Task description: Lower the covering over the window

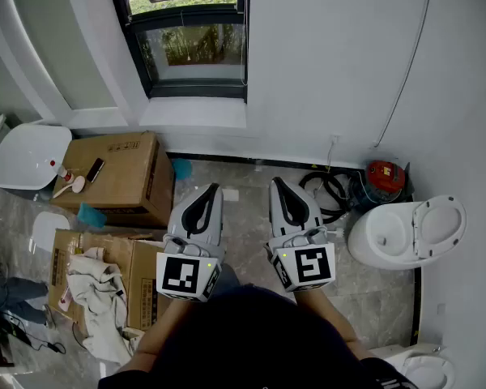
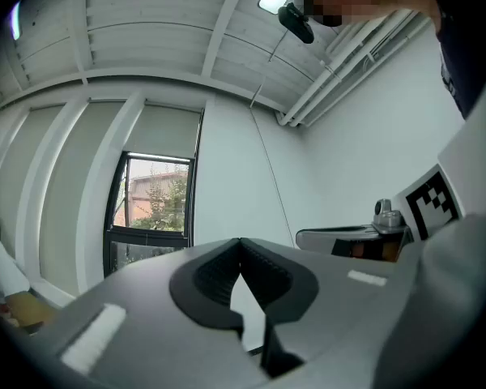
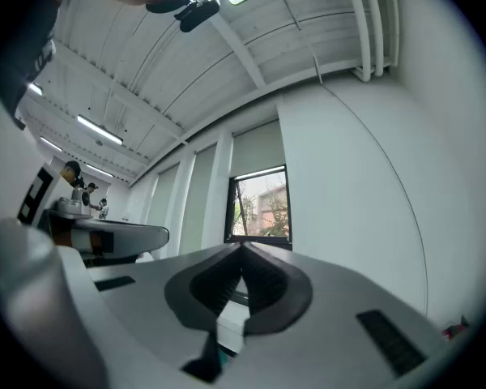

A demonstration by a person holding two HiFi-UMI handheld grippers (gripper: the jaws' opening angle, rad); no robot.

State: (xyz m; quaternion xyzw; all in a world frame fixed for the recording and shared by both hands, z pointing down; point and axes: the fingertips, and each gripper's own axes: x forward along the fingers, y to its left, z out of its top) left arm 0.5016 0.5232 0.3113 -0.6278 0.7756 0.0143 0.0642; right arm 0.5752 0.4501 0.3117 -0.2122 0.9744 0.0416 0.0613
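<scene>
The window [image 1: 190, 39] has a dark frame and is set in the white wall ahead, with trees outside. In the left gripper view a pale roller blind [image 2: 168, 132] covers the upper part of the window [image 2: 150, 209]; the right gripper view shows the same blind [image 3: 257, 148] above the glass [image 3: 259, 205]. My left gripper [image 1: 212, 188] and right gripper [image 1: 275, 182] are held side by side at waist height, pointing at the wall below the sill, well short of the window. Both are shut with nothing between the jaws [image 2: 241, 241] [image 3: 243, 245].
Cardboard boxes [image 1: 117, 173] stand on the floor at the left, with a white basin [image 1: 28, 156] beside them. A white toilet [image 1: 405, 229], a red device [image 1: 385, 177] and coiled black cable [image 1: 328, 189] lie at the right. A thin cable [image 1: 409, 71] runs down the wall.
</scene>
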